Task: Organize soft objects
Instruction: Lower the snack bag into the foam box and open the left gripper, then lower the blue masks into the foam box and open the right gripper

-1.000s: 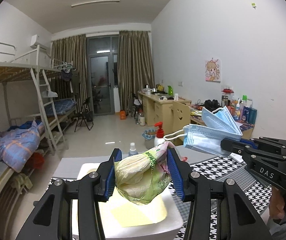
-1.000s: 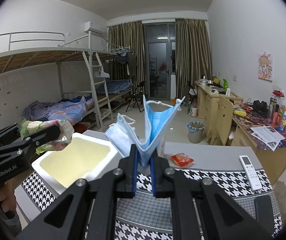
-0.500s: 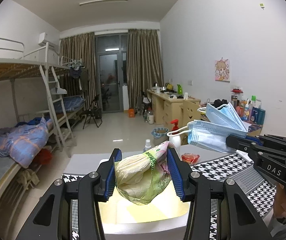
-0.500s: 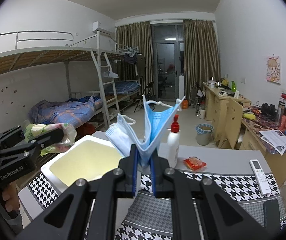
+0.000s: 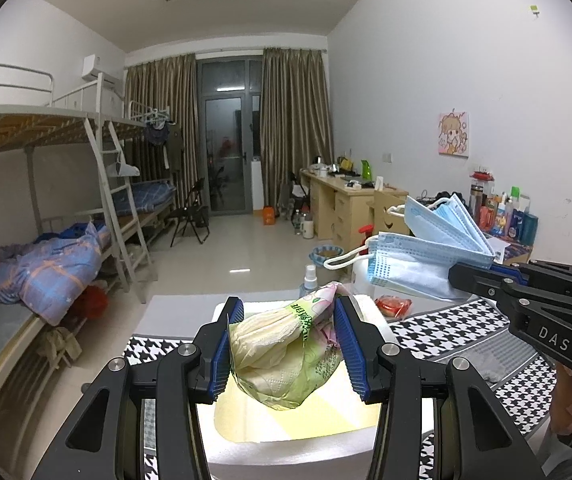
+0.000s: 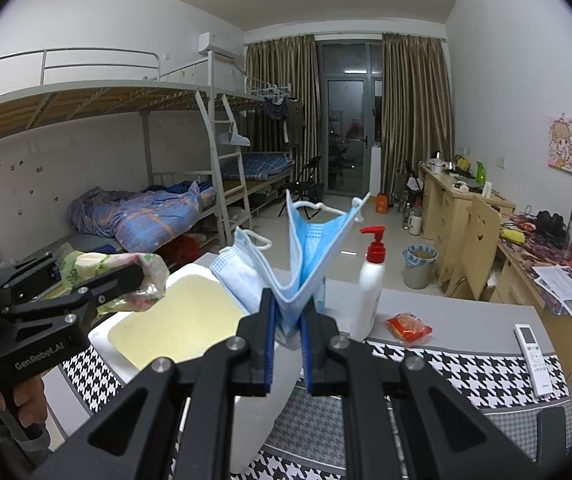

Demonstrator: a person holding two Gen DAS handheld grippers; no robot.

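Note:
My left gripper (image 5: pixel 288 340) is shut on a soft green-and-pink tissue pack (image 5: pixel 286 352), held in the air above a white tray with a pale yellow floor (image 5: pixel 298 424). In the right wrist view the same tissue pack (image 6: pixel 113 270) hangs over the tray's (image 6: pixel 173 320) left side. My right gripper (image 6: pixel 288 344) is shut on a bunch of blue face masks (image 6: pixel 306 256) that fan upward, to the right of the tray. From the left wrist view those masks (image 5: pixel 426 252) stick out leftward from the right gripper (image 5: pixel 470 276).
A white pump bottle with a red top (image 6: pixel 372 280), a small red packet (image 6: pixel 408 328) and a white remote (image 6: pixel 532 354) stand on the houndstooth-covered table (image 6: pixel 466 368). A small spray bottle (image 5: pixel 310 276) stands behind the tray. A person's hands hold both grippers' handles.
Both grippers have drawn back toward me and risen slightly, so more of the tray, the table and the pump bottle show. Both grips are unchanged.

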